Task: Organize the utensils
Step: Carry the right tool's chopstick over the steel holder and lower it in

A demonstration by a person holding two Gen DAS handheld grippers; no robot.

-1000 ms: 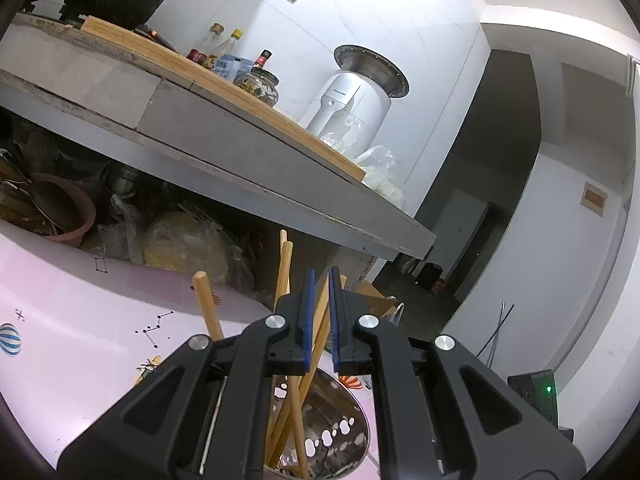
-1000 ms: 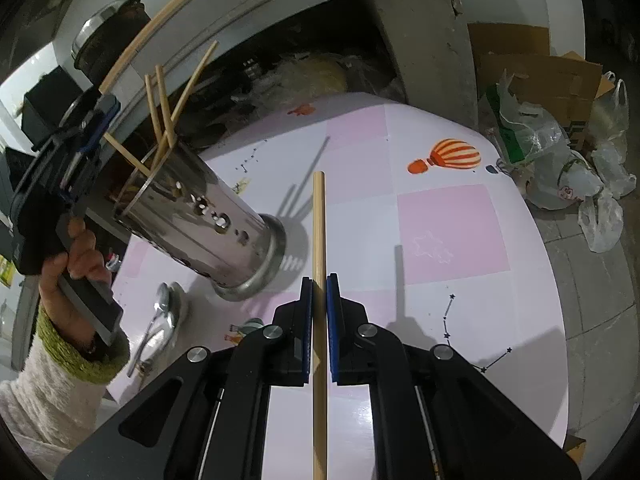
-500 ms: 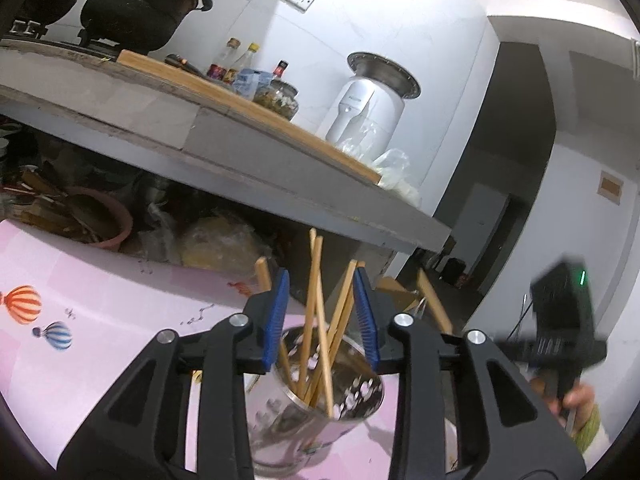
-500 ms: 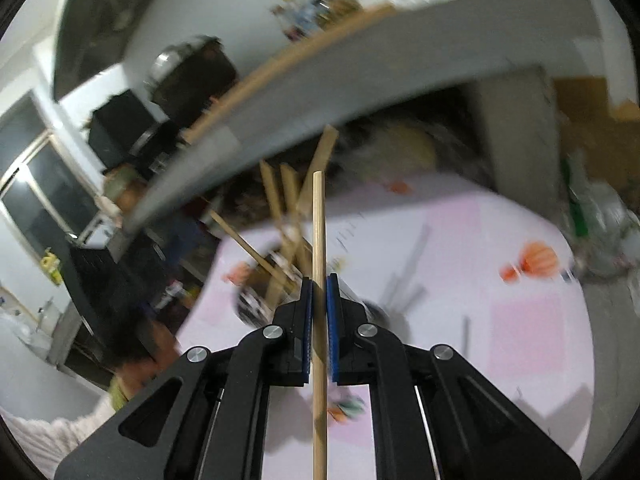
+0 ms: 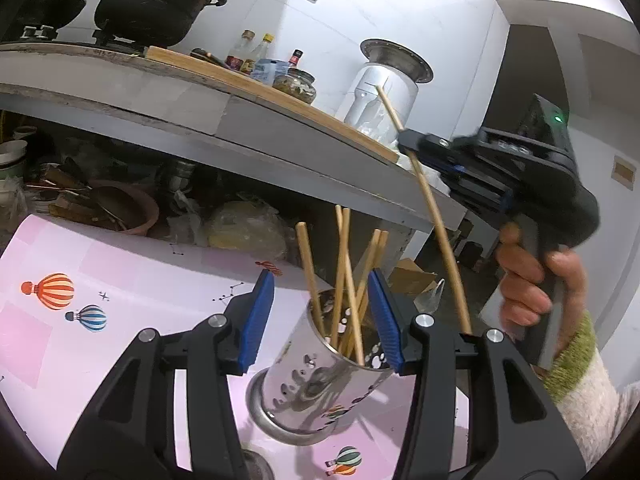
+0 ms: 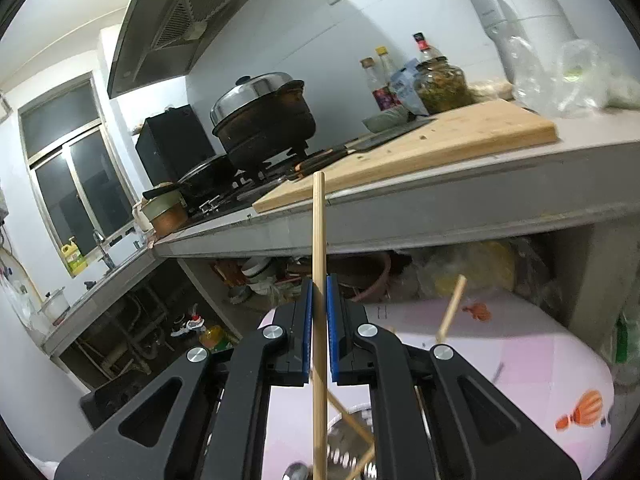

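Since the earlier frames, the left claw (image 5: 322, 316) has been drawn back from the perforated stainless-steel utensil cylinder (image 5: 324, 376), which was leaning over then and is now seen standing on its round base on the pink desk (image 5: 132, 276) printed with hot-air balloons; the right claw (image 6: 319, 328) has been lifted from low over the desk to above the cylinder. The left claw's jaws are opening, and the cylinder is seen between the blue pads (image 5: 256, 320) without being pressed by them. Several light wooden chopsticks (image 5: 344, 280) are stood inside the cylinder, fanned out above its rim. The right claw is closed on a single long wooden chopstick (image 6: 319, 256), held upright between its blue pads, with the upper end raised above them and the lower end pointed down beside the cylinder's right rim, as seen from the left wrist. The right claw is carried by a hand (image 5: 536, 280) in a cream sleeve with a green cuff, to the right of the cylinder. Behind the cylinder, a grey concrete counter (image 5: 200, 120) is seen, bearing a wooden cutting board (image 6: 420, 152) and a black lidded pot (image 6: 264, 120).
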